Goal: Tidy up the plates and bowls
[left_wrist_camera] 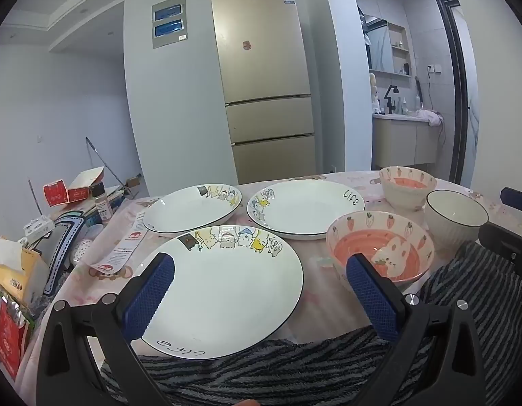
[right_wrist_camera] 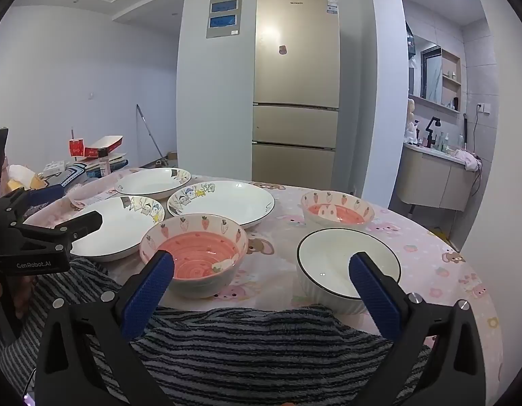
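Left tongs (left_wrist_camera: 261,291) and right tongs (right_wrist_camera: 262,284) both gape wide, gripping nothing, poised above a striped towel (right_wrist_camera: 247,345) at the surface's near edge. Ahead lie three cartoon-animal plates (left_wrist_camera: 233,291), two carrot-pattern bowls (right_wrist_camera: 196,253) and a white ribbed bowl (right_wrist_camera: 342,267), all separate on the pink tablecloth (right_wrist_camera: 430,257).

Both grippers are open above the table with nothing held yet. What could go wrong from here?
1. The nearest plate overlaps the striped towel, so it may rock when gripped.
2. The plates and bowls lie close together; lifting the near carrot bowl could knock the neighbouring plate.
3. The glossy white bowl may slip between the pads.
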`<state>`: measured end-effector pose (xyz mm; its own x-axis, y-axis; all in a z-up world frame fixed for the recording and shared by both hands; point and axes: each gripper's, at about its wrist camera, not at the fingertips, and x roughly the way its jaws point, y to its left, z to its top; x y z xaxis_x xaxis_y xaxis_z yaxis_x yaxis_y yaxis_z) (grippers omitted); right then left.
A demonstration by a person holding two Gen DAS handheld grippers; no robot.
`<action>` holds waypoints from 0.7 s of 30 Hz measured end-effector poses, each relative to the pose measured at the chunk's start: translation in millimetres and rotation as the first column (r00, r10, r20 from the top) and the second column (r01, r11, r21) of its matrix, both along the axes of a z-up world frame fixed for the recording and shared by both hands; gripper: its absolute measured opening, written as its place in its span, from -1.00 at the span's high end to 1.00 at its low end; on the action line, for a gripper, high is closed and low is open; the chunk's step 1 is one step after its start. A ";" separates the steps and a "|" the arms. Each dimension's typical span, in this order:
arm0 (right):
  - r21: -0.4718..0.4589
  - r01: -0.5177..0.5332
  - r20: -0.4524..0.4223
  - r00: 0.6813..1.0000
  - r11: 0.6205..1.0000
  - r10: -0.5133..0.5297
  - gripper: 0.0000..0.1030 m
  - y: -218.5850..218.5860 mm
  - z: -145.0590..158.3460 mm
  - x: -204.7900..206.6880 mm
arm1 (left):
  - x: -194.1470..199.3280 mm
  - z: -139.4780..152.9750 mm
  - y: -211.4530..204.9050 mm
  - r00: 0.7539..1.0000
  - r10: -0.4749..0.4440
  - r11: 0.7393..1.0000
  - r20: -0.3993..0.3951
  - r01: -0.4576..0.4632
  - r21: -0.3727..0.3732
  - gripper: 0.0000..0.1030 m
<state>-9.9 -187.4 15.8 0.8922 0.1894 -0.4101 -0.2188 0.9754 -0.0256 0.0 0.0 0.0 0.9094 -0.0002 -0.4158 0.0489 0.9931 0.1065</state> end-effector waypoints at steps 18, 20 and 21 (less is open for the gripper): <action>-0.024 0.003 0.048 0.999 1.000 -0.002 -1.00 2.0 1.4 -5.8 | 2.5 -1.5 3.2 1.000 0.000 1.000 -0.009 0.000 0.004 -1.00; -0.027 0.004 0.047 0.999 1.000 -0.002 -1.00 2.9 1.5 -5.2 | 3.8 -4.0 3.9 1.000 0.002 1.000 -0.011 -0.002 0.006 -1.00; -0.027 0.003 0.047 0.999 1.000 -0.001 -1.00 3.0 1.7 -5.1 | 4.4 -4.2 4.8 1.000 0.000 1.000 -0.011 0.000 0.005 -1.00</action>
